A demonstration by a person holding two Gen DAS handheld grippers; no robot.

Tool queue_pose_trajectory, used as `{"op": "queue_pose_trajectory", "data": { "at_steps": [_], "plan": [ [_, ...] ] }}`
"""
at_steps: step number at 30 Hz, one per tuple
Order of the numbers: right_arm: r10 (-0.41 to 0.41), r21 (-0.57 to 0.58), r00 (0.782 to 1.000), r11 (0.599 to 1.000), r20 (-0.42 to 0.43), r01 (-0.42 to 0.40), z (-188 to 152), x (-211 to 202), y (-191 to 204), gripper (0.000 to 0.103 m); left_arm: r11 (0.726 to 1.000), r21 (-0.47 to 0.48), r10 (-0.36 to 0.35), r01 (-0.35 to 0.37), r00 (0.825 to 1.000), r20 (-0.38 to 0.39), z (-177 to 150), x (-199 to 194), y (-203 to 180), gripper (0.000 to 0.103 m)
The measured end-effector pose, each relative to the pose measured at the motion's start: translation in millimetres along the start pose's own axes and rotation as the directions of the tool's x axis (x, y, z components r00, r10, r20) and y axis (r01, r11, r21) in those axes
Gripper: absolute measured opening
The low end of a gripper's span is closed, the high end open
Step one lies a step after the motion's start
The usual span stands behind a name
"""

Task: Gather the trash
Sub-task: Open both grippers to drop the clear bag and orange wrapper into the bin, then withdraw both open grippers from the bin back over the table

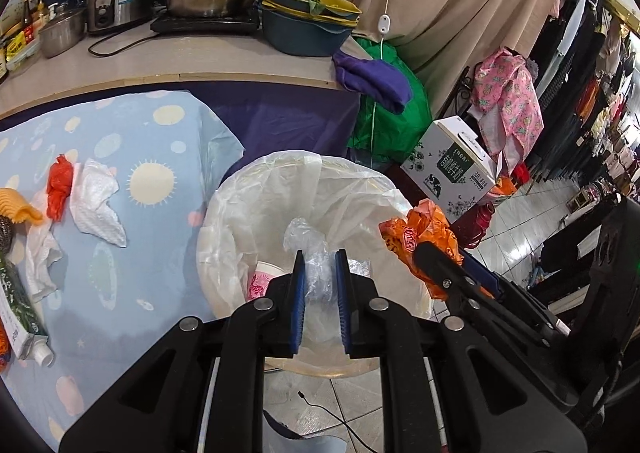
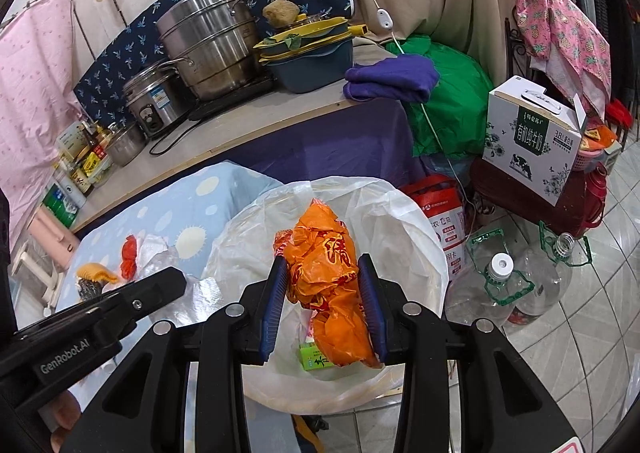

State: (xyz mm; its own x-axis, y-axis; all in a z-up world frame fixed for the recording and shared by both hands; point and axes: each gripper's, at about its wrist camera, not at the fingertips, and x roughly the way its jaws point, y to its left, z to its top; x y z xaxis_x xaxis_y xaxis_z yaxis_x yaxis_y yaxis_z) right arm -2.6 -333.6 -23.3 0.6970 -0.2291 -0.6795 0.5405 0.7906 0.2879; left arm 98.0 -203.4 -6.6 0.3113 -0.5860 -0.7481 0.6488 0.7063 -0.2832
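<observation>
Sun-print blue cloth (image 1: pixel 152 157) abuts the white-lined round bin (image 1: pixel 360 189); tiled floor (image 2: pixel 592 333) lies rightward. Left gripper (image 1: pixel 320 285) pinches clear crumpled plastic (image 1: pixel 308 249). Right gripper (image 2: pixel 324 293) squeezes an orange crumpled bag (image 2: pixel 328 277).

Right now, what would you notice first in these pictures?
The bright orange plastic bag, crumpled between the right tool's fingers, right over the white-lined trash bin. Beside it, the left tool holds clear plastic wrap over the same bin.

The bin (image 1: pixel 224 253) mouth stands open between both grippers. Empty bottles (image 2: pixel 496 285) crowd the floor just beside it.
</observation>
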Motion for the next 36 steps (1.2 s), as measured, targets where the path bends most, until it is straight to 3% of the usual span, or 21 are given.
{"op": "queue_pose_trajectory", "data": {
  "at_steps": [5,8,15,27,36],
  "plan": [
    [0.002,0.01,1.0,1.0,0.008,-0.002,4.9,3.6,-1.1,0.044,1.0,-0.019,0.009,-0.009,1.0,-0.014,2.4,8.3,4.3,0.02],
    [-0.004,0.026,0.999,1.0,0.036,0.003,7.7,-1.3,-1.3,0.056,0.999,-0.029,0.019,-0.02,1.0,-0.008,4.8,7.4,6.0,0.033],
    [0.008,0.033,0.997,0.999,0.07,-0.01,15.5,-14.2,-0.3,0.058,0.995,-0.085,0.045,-0.043,0.999,0.024,10.0,-2.8,17.0,0.063],
    [0.045,-0.005,0.996,0.999,0.079,-0.045,14.3,-23.9,22.2,0.061,0.99,-0.094,0.111,-0.104,0.991,0.073,8.6,-23.4,28.0,0.064],
    [0.065,-0.038,0.996,0.997,0.064,-0.063,10.7,-27.7,41.9,0.061,0.979,-0.112,0.181,-0.168,0.976,0.121,0.7,-48.8,45.2,0.065]
  ]
}}
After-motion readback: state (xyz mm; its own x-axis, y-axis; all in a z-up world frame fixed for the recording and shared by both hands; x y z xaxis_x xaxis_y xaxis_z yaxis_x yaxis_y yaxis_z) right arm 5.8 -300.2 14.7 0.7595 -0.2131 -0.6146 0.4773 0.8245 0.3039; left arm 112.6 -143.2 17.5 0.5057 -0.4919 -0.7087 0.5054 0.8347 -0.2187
